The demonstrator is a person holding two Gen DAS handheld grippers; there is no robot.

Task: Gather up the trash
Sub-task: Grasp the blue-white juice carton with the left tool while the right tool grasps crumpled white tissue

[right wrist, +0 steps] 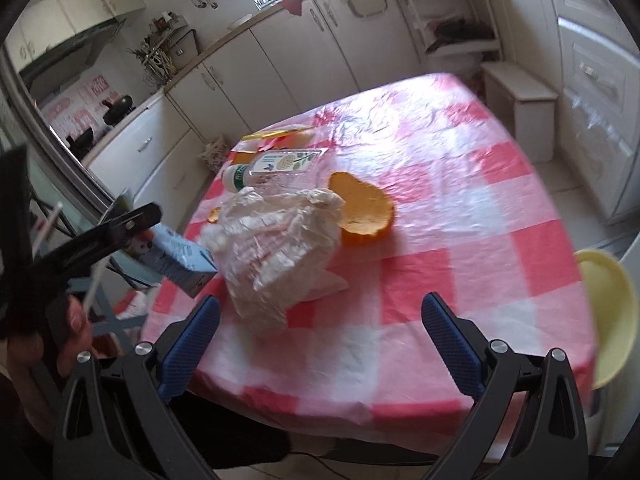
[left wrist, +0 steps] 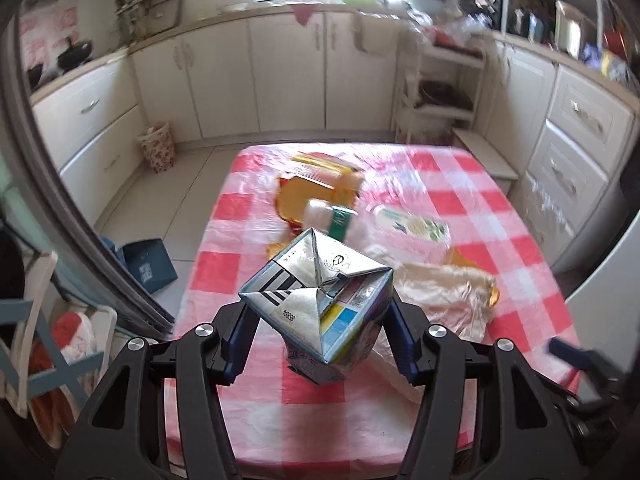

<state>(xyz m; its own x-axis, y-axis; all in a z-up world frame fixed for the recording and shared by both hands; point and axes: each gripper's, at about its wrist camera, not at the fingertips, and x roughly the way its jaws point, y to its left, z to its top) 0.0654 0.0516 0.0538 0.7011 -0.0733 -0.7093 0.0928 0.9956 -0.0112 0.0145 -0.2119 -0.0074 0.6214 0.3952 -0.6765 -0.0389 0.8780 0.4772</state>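
Observation:
My left gripper (left wrist: 318,322) is shut on a silver and blue drink carton (left wrist: 316,280), its blue pads pressing on two opposite sides. In the right wrist view the carton (right wrist: 184,260) hangs at the table's left edge. My right gripper (right wrist: 320,304) stands open over the near part of the table with nothing between its fingers. A crumpled clear plastic bag (right wrist: 276,248) lies just ahead of it, to the left. Behind the bag are an orange peel (right wrist: 364,208), a plastic bottle (right wrist: 276,168) lying on its side, and yellow wrappers (right wrist: 276,136).
The table (right wrist: 460,184) has a red and white checked cloth. A pale yellow seat (right wrist: 604,320) stands at its right. On the floor to the left are a blue dustpan (left wrist: 148,264) and a floral bin (left wrist: 157,146). White kitchen cabinets line the walls.

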